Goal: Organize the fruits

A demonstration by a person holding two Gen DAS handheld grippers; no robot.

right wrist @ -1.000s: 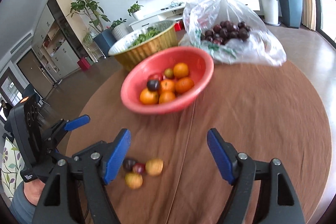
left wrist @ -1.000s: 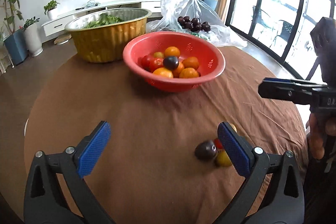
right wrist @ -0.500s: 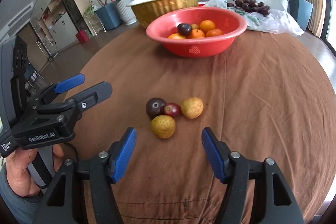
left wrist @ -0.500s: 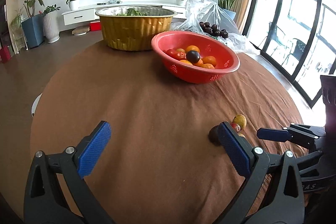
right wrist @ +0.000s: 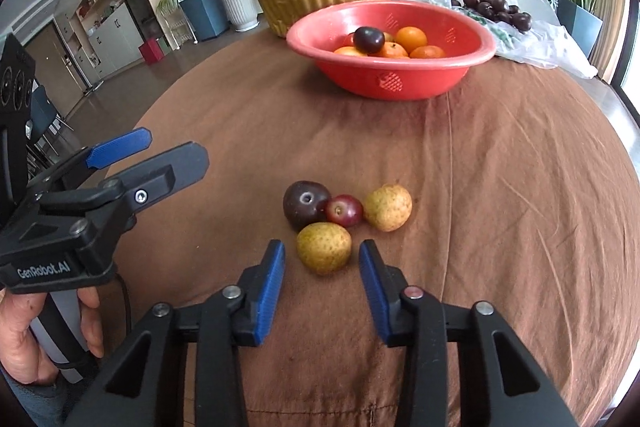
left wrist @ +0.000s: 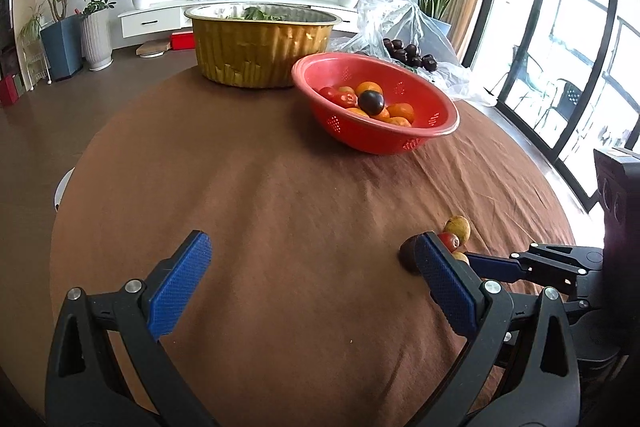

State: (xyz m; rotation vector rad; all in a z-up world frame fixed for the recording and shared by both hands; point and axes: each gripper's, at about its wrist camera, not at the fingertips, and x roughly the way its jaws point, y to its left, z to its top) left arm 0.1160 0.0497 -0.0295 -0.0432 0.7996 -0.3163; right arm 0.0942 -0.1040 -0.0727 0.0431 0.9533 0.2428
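Left wrist view: the left gripper (left wrist: pixel 310 281) is spread wide with nothing between its pads, over bare brown cloth. The loose fruits lie to its right, just past its right finger: a dark plum (left wrist: pixel 409 254) half hidden behind that finger, then a small red fruit (left wrist: pixel 450 241) and a yellow pear (left wrist: pixel 459 225). The red bowl (left wrist: pixel 432 139) with oranges stands far ahead. No writing is readable here.

Right wrist view: the right gripper (right wrist: pixel 322 269) is closing; the near yellow fruit (right wrist: pixel 324 247) sits straight ahead between its fingertips, but the pads do not yet press it, a small gap shows on each side. The fruit is roundish, slightly wider across the jaws. The plum, the red fruit and the second pear lie just beyond, touching each other. The right hand is clearly nearer. On the left tool I read "GenRobot.AI".
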